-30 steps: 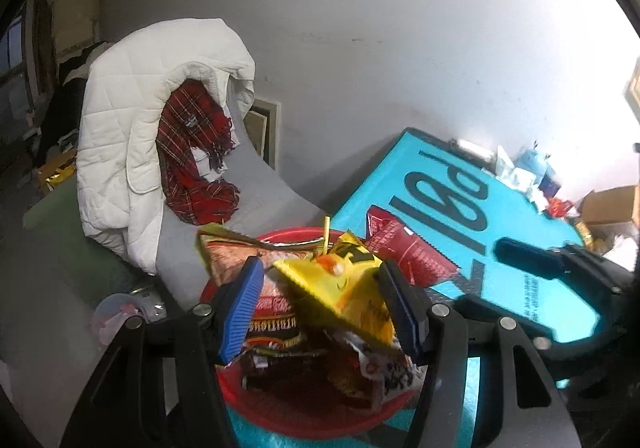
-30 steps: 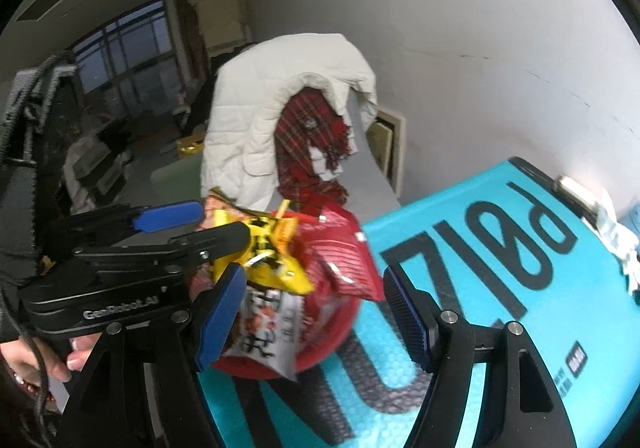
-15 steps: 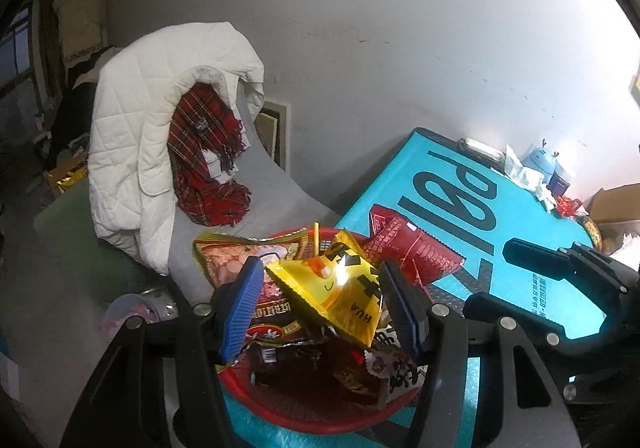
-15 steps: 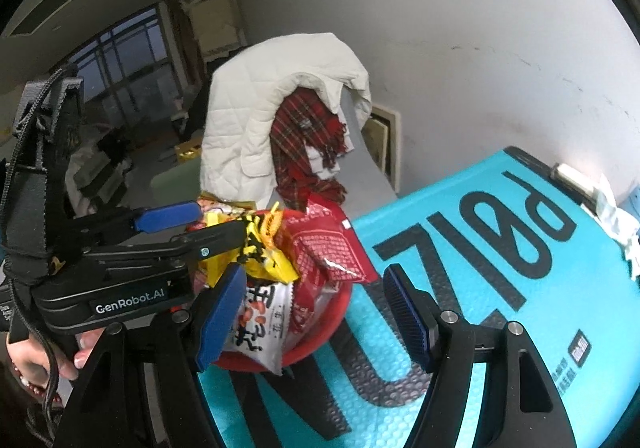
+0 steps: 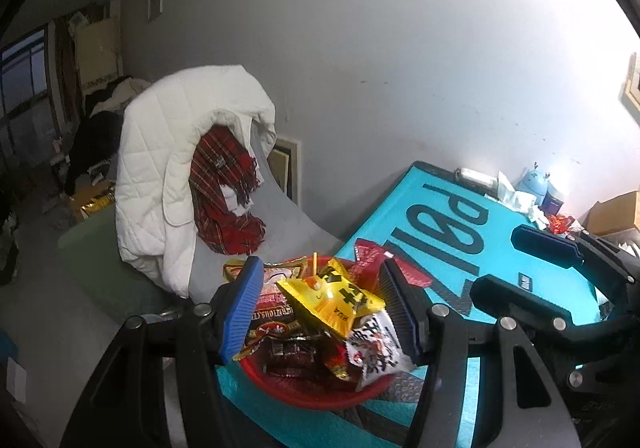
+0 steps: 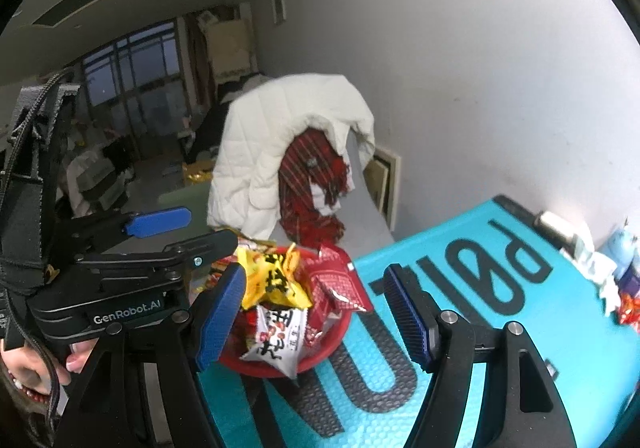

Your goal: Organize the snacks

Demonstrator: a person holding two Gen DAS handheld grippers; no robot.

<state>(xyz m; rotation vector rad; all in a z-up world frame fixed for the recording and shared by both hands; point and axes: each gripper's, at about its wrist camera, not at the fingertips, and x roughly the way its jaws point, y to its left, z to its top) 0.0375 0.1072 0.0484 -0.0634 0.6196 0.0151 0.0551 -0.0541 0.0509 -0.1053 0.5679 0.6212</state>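
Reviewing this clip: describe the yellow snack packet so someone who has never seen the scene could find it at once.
Find the turquoise mat with big black letters; a red bowl heaped with snack packets sits at its corner nearest the chair. The yellow snack packet lies on top of that heap, the only bright yellow one, with bold black characters, among red and white wrappers.

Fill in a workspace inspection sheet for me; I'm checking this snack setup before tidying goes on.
Surface: teal mat with big black lettering.
Job's things: red basket heaped with snack packets; yellow packet on top.
Clutter: tissues and small items at the far edge.
Grippers: left gripper and right gripper open, holding nothing.
Cables: black strap on the left device.
Surroundings: white quilted jacket, red plaid scarf, grey wall.
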